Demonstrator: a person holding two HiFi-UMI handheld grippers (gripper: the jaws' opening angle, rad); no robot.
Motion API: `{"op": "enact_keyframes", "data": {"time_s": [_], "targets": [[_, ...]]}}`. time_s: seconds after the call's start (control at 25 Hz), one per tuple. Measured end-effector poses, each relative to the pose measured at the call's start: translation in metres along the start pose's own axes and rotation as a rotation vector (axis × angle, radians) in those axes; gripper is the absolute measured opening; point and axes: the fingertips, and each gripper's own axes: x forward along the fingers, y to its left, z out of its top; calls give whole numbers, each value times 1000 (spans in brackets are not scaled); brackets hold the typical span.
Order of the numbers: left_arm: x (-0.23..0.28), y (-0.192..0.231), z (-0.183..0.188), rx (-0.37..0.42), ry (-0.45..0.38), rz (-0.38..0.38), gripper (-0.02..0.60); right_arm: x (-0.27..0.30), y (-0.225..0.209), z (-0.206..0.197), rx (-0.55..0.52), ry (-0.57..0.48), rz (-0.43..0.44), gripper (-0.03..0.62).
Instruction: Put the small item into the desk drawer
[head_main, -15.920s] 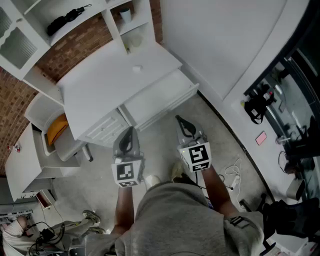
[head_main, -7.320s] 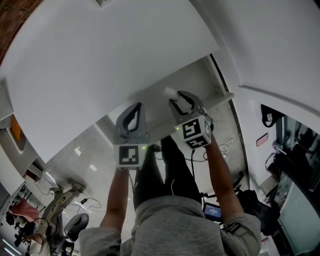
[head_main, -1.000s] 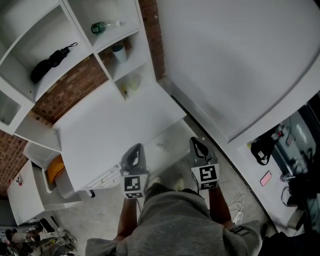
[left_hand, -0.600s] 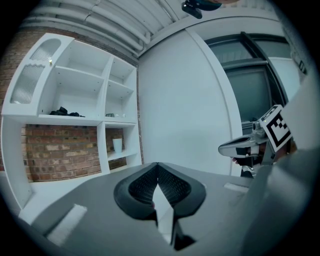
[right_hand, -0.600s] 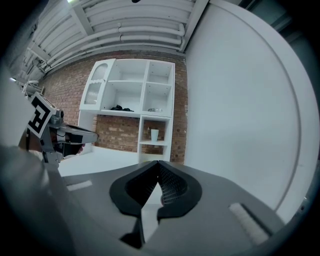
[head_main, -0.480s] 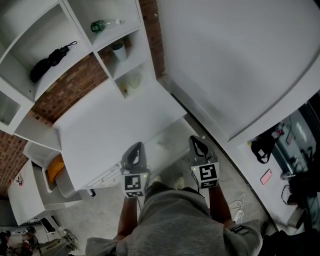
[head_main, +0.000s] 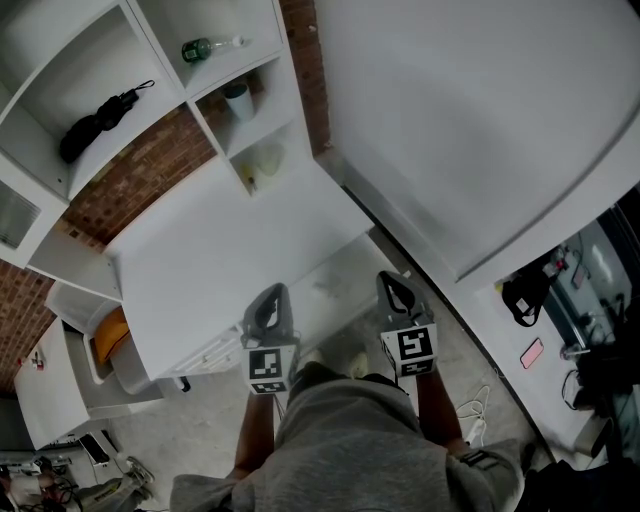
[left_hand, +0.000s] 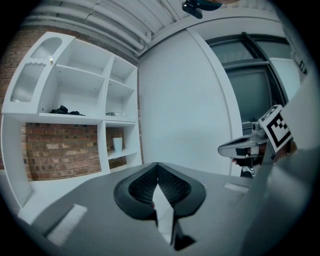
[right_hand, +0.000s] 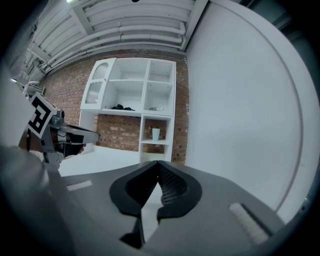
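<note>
My left claw (head_main: 268, 298) and right claw (head_main: 393, 286), both closed and empty, point toward twelve o'clock. The small item (head_main: 325, 290) in the drawer (head_main: 350, 270) is too blurred to tell its long axis.

The left tongs (head_main: 268, 293) and right tongs (head_main: 392, 281) were dark grey, each bearing a cube (head_main: 266, 366) patterned in black-and-white squares. Ahead of them the desk (head_main: 230, 255) and shelves (head_main: 60, 70) were plain white, against red-brown brick (head_main: 140, 175). A green bottle (head_main: 200, 50) was farthest ahead; something orange (head_main: 110, 335) lay left of the left tongs.
</note>
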Motion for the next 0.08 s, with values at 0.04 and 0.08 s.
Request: {"op": "enact_keyframes", "data": {"time_s": [0.04, 0.08], "targets": [[0, 0, 0, 0, 0, 0, 12, 0, -1, 0, 2, -2, -2, 3], [0, 0, -1, 1, 1, 0, 12, 0, -1, 0, 4, -3, -4, 3]]}}
